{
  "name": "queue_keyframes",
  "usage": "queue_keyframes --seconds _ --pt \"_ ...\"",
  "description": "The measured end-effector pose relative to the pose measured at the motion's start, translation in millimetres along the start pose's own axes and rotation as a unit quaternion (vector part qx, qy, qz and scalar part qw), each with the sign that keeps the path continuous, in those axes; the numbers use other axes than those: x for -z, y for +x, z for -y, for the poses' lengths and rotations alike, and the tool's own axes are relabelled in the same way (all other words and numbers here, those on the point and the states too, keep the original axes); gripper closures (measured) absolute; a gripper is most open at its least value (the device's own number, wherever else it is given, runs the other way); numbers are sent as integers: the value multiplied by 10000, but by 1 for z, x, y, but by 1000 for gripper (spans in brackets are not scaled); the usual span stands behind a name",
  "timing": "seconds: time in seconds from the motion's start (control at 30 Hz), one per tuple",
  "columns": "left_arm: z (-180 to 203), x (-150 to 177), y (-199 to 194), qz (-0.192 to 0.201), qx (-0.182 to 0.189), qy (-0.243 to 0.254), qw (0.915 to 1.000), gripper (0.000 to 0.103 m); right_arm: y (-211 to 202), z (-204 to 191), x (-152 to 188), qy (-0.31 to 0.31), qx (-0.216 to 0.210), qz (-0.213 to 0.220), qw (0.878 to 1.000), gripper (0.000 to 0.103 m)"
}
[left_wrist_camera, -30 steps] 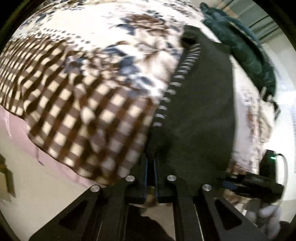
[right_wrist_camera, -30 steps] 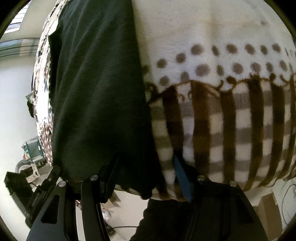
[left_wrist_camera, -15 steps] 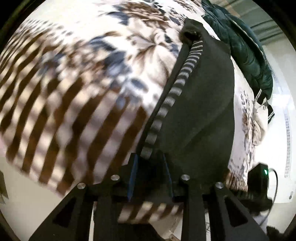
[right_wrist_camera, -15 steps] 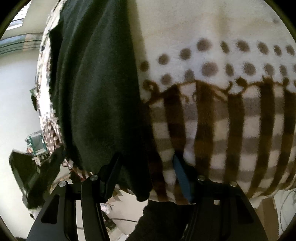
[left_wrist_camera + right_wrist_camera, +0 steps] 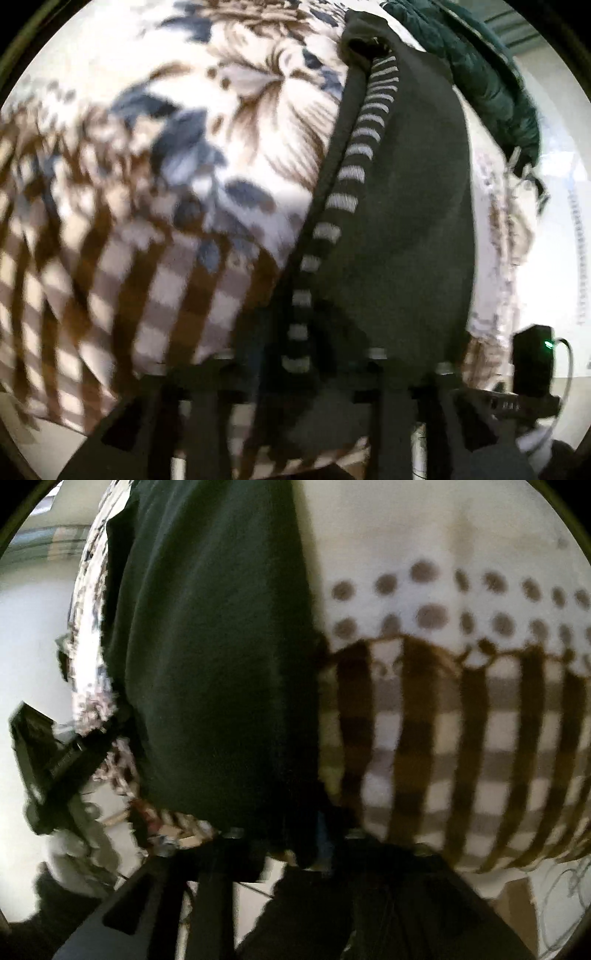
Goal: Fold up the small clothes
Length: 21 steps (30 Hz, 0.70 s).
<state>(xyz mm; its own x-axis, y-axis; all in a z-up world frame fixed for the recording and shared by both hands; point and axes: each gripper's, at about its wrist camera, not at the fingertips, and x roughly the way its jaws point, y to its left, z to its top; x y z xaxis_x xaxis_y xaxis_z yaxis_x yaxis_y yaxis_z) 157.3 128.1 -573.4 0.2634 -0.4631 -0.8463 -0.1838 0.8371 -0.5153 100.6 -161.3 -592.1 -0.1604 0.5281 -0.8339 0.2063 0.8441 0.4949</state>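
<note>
Dark garment (image 5: 402, 206) with striped trim (image 5: 354, 173) lies flat on the patterned blanket (image 5: 155, 206), near edge at the bed's edge. Left tongs (image 5: 295, 354) look clamped on the trim corner. Right tongs (image 5: 295, 834) at the other corner (image 5: 221, 664), too blurred to call the grip. Suggest lifting both corners level, carrying forward evenly, keeping the edge taut so the fold lands square.
</note>
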Motion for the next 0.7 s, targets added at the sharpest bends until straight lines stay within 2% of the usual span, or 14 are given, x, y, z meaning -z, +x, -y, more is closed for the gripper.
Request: queue_keyframes --seconds 0.03,0.1,0.17,0.27,0.3,0.33,0.37,0.4,0.43,0.5,0.7 --pt "-4 5 3 -22 193 -52 9998 47 0 2 0 56 -140 39 9999 57" --pt "-8 12 12 -128 458 -80 9988 39 4 7 1 144 -287 66 9995 55" --pt "-4 17 21 -145 615 36 9980 27 10 13 1 213 -373 77 9990 55" --pt "8 15 25 -99 593 146 9981 27 14 24 2 630 -823 294 9942 53" --pt "12 15 24 -65 520 221 9984 32 14 28 2 723 -971 345 9920 54" --pt "15 17 22 -62 471 303 9984 56 14 30 3 785 -1068 391 9904 64" --pt "16 17 20 -61 451 341 9984 97 13 31 3 815 -1098 413 9897 73" --pt "17 18 17 -71 420 331 9985 95 11 34 3 842 -1209 398 9883 86" --pt "16 20 11 -35 486 269 9985 95 9 36 4 873 -1250 418 9874 89" --pt "14 22 -6 68 517 125 9986 95 -1 37 8 928 -1365 482 9851 91" --pt "24 12 -52 251 1146 -193 9929 95 -49 23 21 726 -1688 761 9800 93"
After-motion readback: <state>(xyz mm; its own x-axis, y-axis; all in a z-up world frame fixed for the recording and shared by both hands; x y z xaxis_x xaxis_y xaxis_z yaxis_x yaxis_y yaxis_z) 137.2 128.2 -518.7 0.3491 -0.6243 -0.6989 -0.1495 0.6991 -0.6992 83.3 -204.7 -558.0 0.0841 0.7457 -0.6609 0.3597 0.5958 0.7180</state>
